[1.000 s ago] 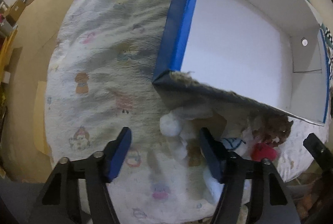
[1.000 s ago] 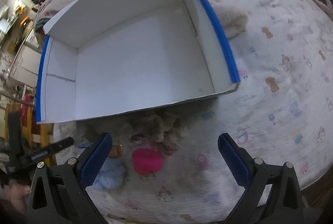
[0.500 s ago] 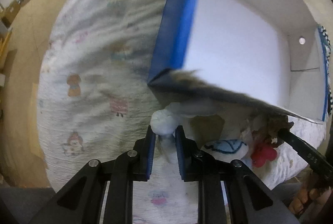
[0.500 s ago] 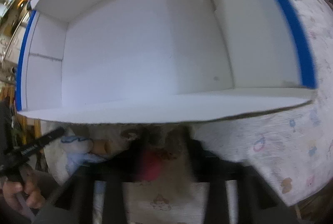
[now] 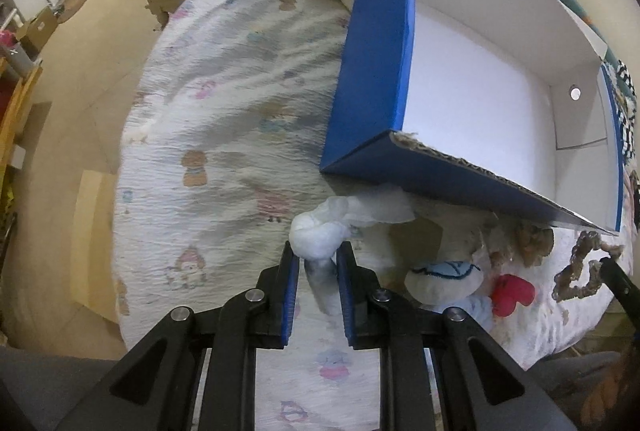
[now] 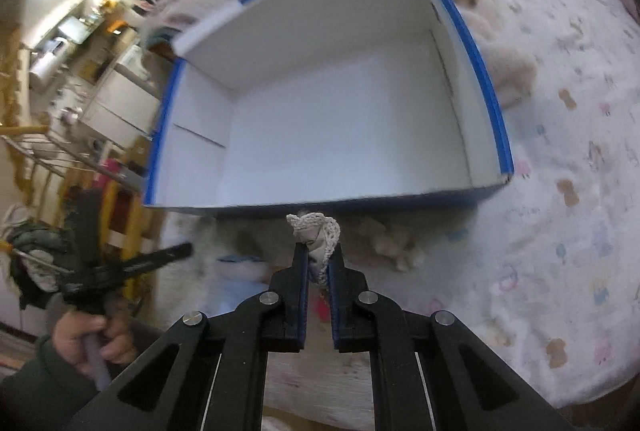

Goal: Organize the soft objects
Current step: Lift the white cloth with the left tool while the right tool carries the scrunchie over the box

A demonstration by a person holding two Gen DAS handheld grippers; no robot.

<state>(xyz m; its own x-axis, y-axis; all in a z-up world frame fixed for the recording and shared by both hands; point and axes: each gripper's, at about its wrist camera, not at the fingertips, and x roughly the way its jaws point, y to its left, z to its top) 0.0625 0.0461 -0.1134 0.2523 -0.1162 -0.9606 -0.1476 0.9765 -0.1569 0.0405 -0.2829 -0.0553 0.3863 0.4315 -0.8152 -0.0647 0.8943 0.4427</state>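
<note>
At lower centre of its view, the left gripper has just closed and pinches a white plush, which lies on the quilt. The right gripper has likewise just closed, clamping a grey knit piece. Beyond both, filling the upper frame, stands the blue box, its white inside bare.

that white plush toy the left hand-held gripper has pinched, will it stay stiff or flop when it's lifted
Probably flops: the white plush toy is pinched by one bulging end in the left hand-held gripper, while the rest trails limp under the blue cardboard box. Likely light, since the fabric crumples. Slipping seems unlikely.
</note>
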